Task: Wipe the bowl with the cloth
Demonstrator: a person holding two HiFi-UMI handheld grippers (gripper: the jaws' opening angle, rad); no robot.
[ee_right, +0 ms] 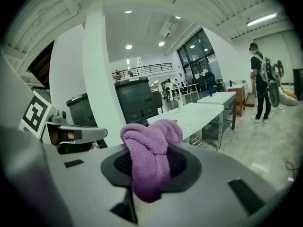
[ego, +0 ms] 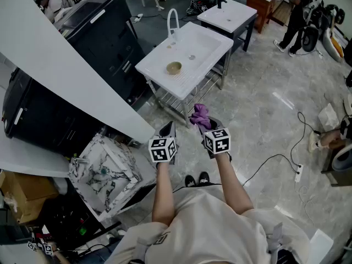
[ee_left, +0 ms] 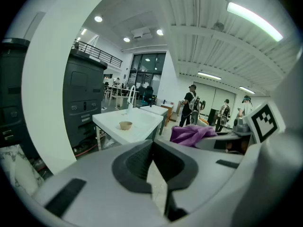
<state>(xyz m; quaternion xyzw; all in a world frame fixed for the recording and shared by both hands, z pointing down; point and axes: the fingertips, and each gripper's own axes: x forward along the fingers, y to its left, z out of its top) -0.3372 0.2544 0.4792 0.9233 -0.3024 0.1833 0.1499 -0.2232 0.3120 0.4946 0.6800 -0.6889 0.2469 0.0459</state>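
Purple cloth (ee_right: 149, 155) sat pinched between the closed jaws of my right gripper (ego: 206, 126). My left gripper (ee_left: 152, 144) had its jaws together on nothing. The tan bowl (ego: 174, 67) stood on the white sink table (ego: 209, 48), well ahead of both.

I can read no words, brands or numbers in any view. The only printed marks I can see are the black-and-white square patterns on the left marker cube (ego: 163, 149) and the right marker cube (ego: 216, 140), and these carry no letters or digits. The dark cabinet (ee_left: 83, 103) has small plates on its front, but they're too small and blurred for me to read.
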